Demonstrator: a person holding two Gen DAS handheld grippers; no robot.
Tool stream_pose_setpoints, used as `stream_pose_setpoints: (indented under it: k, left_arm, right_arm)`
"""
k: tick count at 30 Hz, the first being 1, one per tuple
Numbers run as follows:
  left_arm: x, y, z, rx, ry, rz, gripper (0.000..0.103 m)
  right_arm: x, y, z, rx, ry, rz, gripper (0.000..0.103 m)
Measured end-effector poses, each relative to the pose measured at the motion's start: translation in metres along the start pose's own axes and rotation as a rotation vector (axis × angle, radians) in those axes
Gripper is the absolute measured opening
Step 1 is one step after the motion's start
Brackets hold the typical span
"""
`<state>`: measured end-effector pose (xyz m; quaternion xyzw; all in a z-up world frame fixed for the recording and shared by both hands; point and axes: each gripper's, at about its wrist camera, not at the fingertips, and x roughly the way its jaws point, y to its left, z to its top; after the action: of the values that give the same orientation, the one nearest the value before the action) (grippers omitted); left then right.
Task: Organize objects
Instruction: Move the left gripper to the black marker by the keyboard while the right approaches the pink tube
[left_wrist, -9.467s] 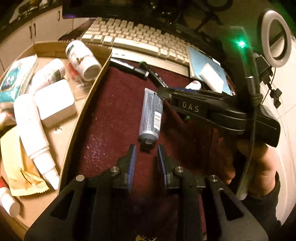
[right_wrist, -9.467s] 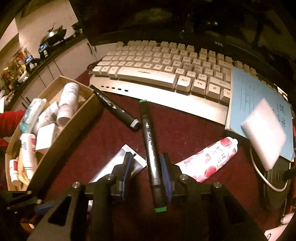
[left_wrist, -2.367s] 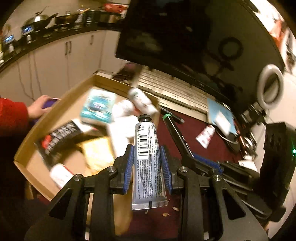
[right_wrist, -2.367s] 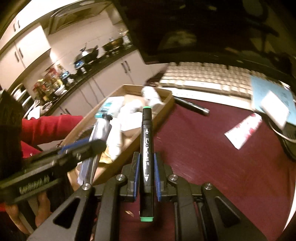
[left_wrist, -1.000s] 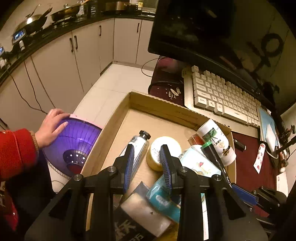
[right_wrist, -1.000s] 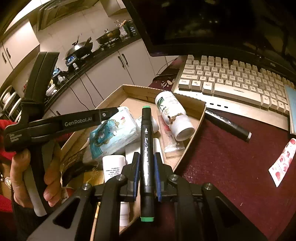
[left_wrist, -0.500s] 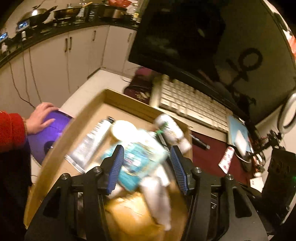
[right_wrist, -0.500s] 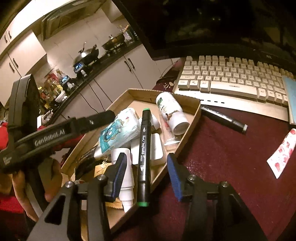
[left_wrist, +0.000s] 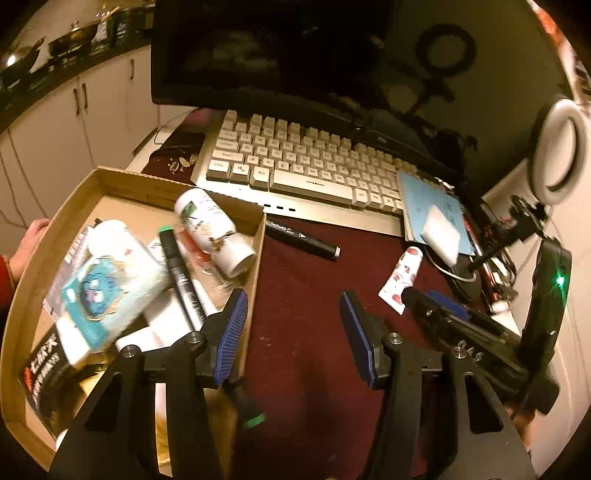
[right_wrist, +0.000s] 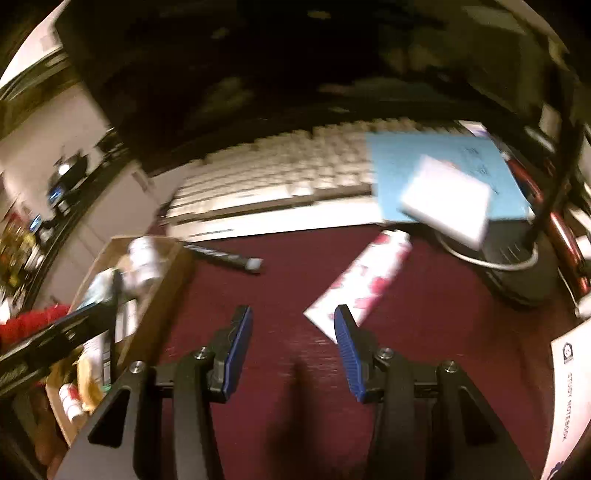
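The left gripper (left_wrist: 293, 336) hangs with its blue-padded jaws spread wide and nothing between them, above the dark red table mat (left_wrist: 303, 280) at the right wall of the shallow brown cardboard box (left_wrist: 110, 176). Inside the box lie a black marker with a green cap (left_wrist: 181, 277), a white cylindrical bottle with a printed label (left_wrist: 214, 230), a pale blue packet with a cartoon face (left_wrist: 110, 291) and a black pouch with white lettering (left_wrist: 44, 365) — all heaped against one another. A second black marker (left_wrist: 301, 240) lies on the mat just outside the box, in front of the cream keyboard (left_wrist: 303, 166).

The right gripper (right_wrist: 291, 347) is likewise spread apart and empty — its view is blurred. Just beyond its right pad lies a white tube with a red floral print (right_wrist: 364, 275), flat on the mat, its cap end near a light blue notebook (right_wrist: 443, 173) that carries a white rectangular block (right_wrist: 447, 201).
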<state>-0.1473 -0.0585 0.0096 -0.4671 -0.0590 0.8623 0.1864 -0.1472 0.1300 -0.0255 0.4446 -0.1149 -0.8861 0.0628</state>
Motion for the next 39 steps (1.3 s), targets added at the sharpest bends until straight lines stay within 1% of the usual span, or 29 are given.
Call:
stream_pose_setpoints:
  k: [3,5,7,8,9,10,11,13,14,15,16,17,18,19,20,22,23,24,27,28,31,32,33,34,36,37,39]
  left_arm:
    - [0.013,-0.011,0.011,0.010,0.022,0.027,0.052]
    - [0.022,-0.015,0.016,0.010,0.042,0.051,0.052]
    - [0.031,-0.019,0.023,0.001,0.054,0.033,0.052]
    - [0.034,-0.020,0.024,0.001,0.058,0.032,0.052]
    - [0.039,-0.022,0.028,-0.001,0.061,0.029,0.052]
    - [0.042,-0.022,0.030,-0.005,0.062,0.028,0.052]
    - [0.050,-0.022,0.034,-0.012,0.082,0.037,0.052]
    - [0.061,-0.025,0.040,-0.011,0.116,0.038,0.052]
    - [0.066,-0.026,0.044,-0.009,0.122,0.037,0.052]
    - [0.073,-0.028,0.050,-0.019,0.131,0.055,0.052]
    - [0.076,-0.029,0.053,-0.027,0.134,0.059,0.052]
    - [0.080,-0.030,0.057,-0.035,0.130,0.064,0.052]
    - [0.086,-0.032,0.062,-0.039,0.124,0.101,0.052]
    - [0.089,-0.033,0.063,-0.046,0.130,0.113,0.052]
    - [0.093,-0.035,0.063,-0.050,0.143,0.110,0.052]
    - [0.106,-0.042,0.065,-0.011,0.176,0.151,0.052]
    - [0.111,-0.043,0.064,-0.008,0.182,0.167,0.052]
    - [0.117,-0.041,0.064,-0.021,0.204,0.172,0.052]
    - [0.129,-0.037,0.063,-0.060,0.241,0.168,0.053]
    - [0.129,-0.036,0.062,-0.065,0.234,0.166,0.053]
    - [0.125,-0.034,0.058,-0.069,0.219,0.168,0.052]
    - [0.124,-0.033,0.058,-0.073,0.219,0.163,0.049]
    - [0.121,-0.031,0.055,-0.089,0.227,0.149,0.047]
    - [0.120,-0.028,0.054,-0.115,0.231,0.117,0.047]
    - [0.115,-0.025,0.054,-0.151,0.207,0.060,0.047]
    - [0.113,-0.025,0.055,-0.152,0.193,0.075,0.047]
    - [0.109,-0.027,0.060,-0.143,0.166,0.071,0.047]
  right_arm:
    - [0.004,-0.005,0.005,0.036,-0.020,-0.047,0.046]
    - [0.010,-0.003,0.009,0.028,-0.015,-0.083,0.046]
    - [0.018,-0.002,0.014,0.034,-0.003,-0.130,0.046]
    - [0.020,-0.004,0.015,0.047,0.001,-0.168,0.046]
    - [0.018,-0.007,0.015,0.066,-0.011,-0.182,0.046]
    - [0.015,-0.009,0.013,0.084,-0.022,-0.188,0.046]
    - [0.016,-0.012,0.014,0.104,-0.019,-0.195,0.047]
    - [0.025,-0.016,0.016,0.109,0.008,-0.194,0.048]
    - [0.029,-0.016,0.016,0.110,0.019,-0.180,0.048]
    - [0.034,-0.017,0.016,0.115,0.031,-0.157,0.048]
    - [0.038,-0.016,0.017,0.114,0.039,-0.161,0.048]
    - [0.043,-0.013,0.019,0.097,0.043,-0.187,0.049]
    - [0.044,-0.010,0.020,0.076,0.034,-0.202,0.049]
    - [0.047,-0.007,0.021,0.061,0.041,-0.210,0.048]
    - [0.046,-0.005,0.021,0.045,0.042,-0.217,0.046]
    - [0.042,-0.006,0.021,0.024,0.034,-0.200,0.041]
    - [0.040,-0.007,0.020,0.017,0.027,-0.199,0.038]
    - [0.037,-0.010,0.019,0.021,0.023,-0.192,0.036]
    - [0.027,-0.013,0.016,0.020,0.024,-0.169,0.012]
    - [0.027,-0.015,0.015,0.014,0.023,-0.160,0.007]
    - [0.024,-0.018,0.011,0.006,0.032,-0.130,0.005]
    - [0.022,-0.022,0.011,0.027,0.034,-0.105,0.005]
    - [0.020,-0.025,0.011,0.035,0.025,-0.090,0.006]
    - [0.024,-0.022,0.013,0.040,0.016,-0.089,0.006]
    - [0.022,-0.023,0.012,0.067,0.005,-0.066,0.007]
    - [0.023,-0.023,0.012,0.080,0.012,-0.055,0.007]
    - [0.029,-0.019,0.015,0.085,0.020,-0.056,0.013]
